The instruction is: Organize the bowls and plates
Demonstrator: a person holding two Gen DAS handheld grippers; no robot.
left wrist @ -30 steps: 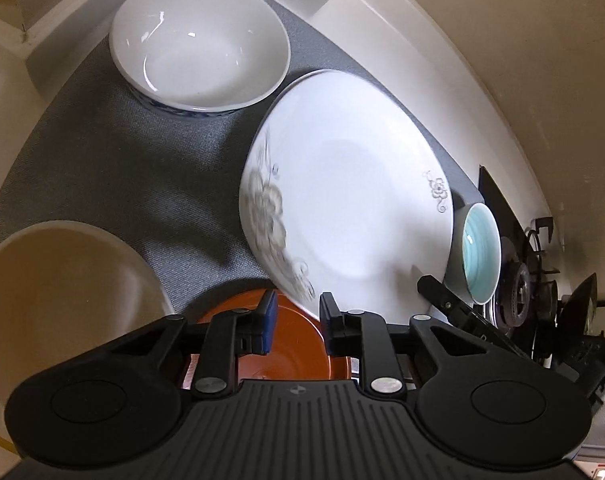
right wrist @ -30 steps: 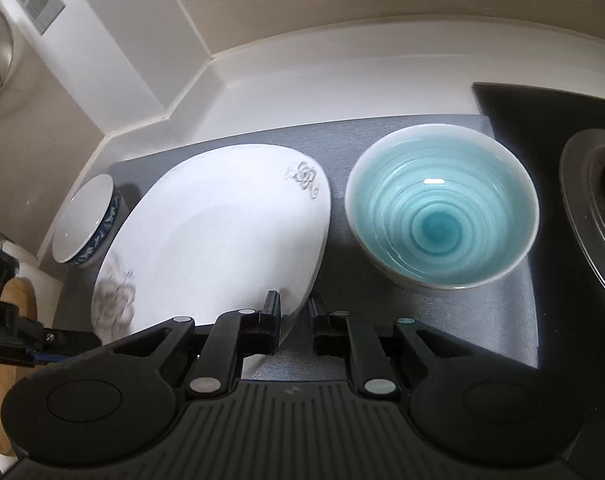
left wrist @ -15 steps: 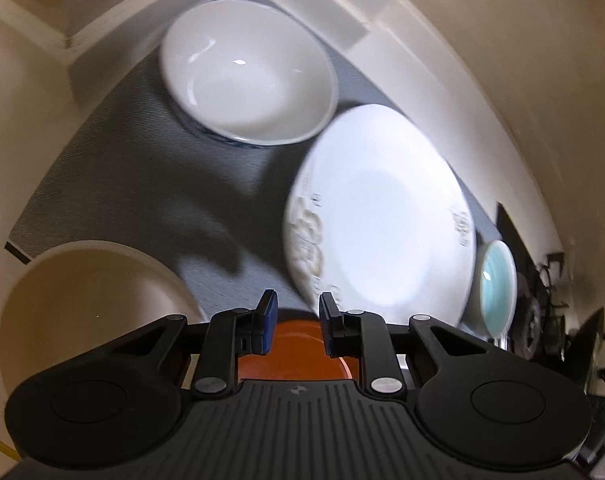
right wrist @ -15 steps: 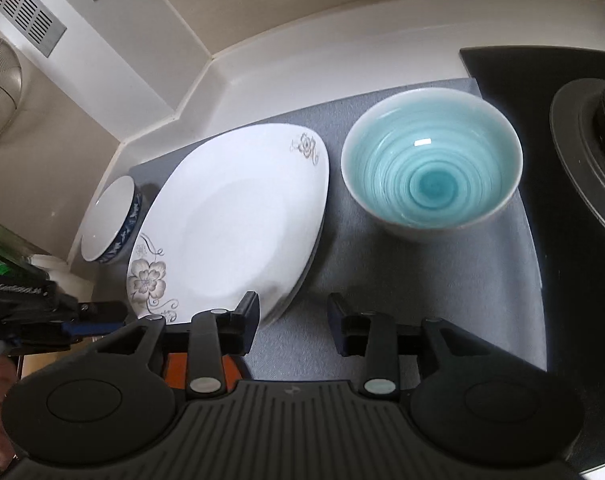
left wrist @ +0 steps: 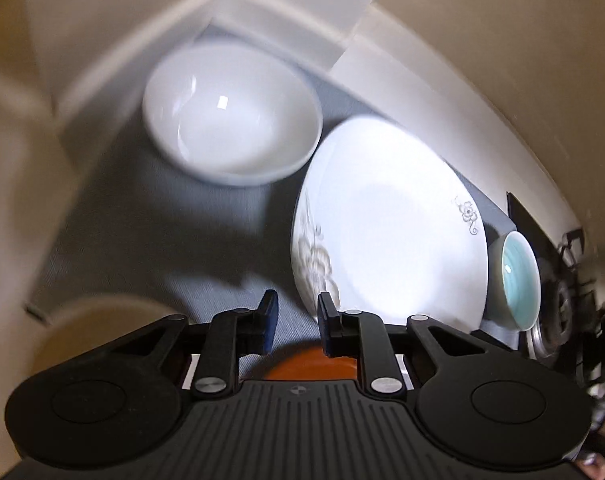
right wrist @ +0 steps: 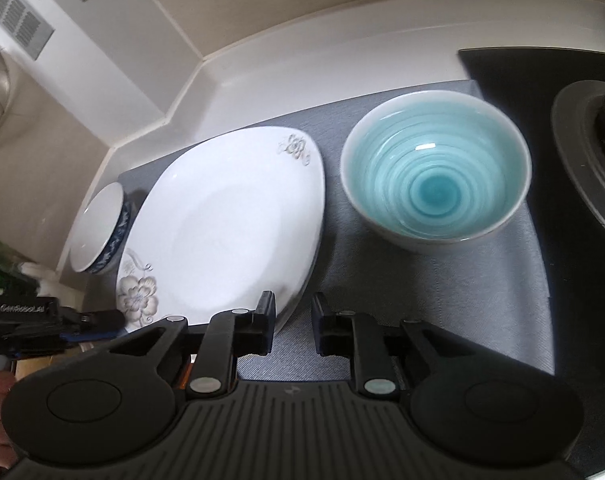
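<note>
A large white plate with grey flowers (left wrist: 386,224) (right wrist: 226,232) lies on a grey mat (left wrist: 142,216) (right wrist: 422,280). A white bowl with a blue pattern outside (left wrist: 230,116) (right wrist: 98,232) stands left of it, a turquoise bowl (right wrist: 434,176) (left wrist: 518,280) right of it. An orange plate (left wrist: 314,364) lies under my left gripper (left wrist: 294,316), which is open and empty above the mat. My right gripper (right wrist: 292,320) is open and empty, its left finger (right wrist: 264,320) beside the white plate's near rim.
A beige round bowl or board (left wrist: 86,328) lies at the near left. A black stove top with a burner (right wrist: 586,168) borders the mat on the right. White walls and a raised ledge (right wrist: 302,52) close the back. The left gripper also shows in the right wrist view (right wrist: 94,320).
My left gripper has pulled back and tilted up, so the orange plate is mostly under it. My right gripper has opened wider and drawn back from the white plate's rim.
</note>
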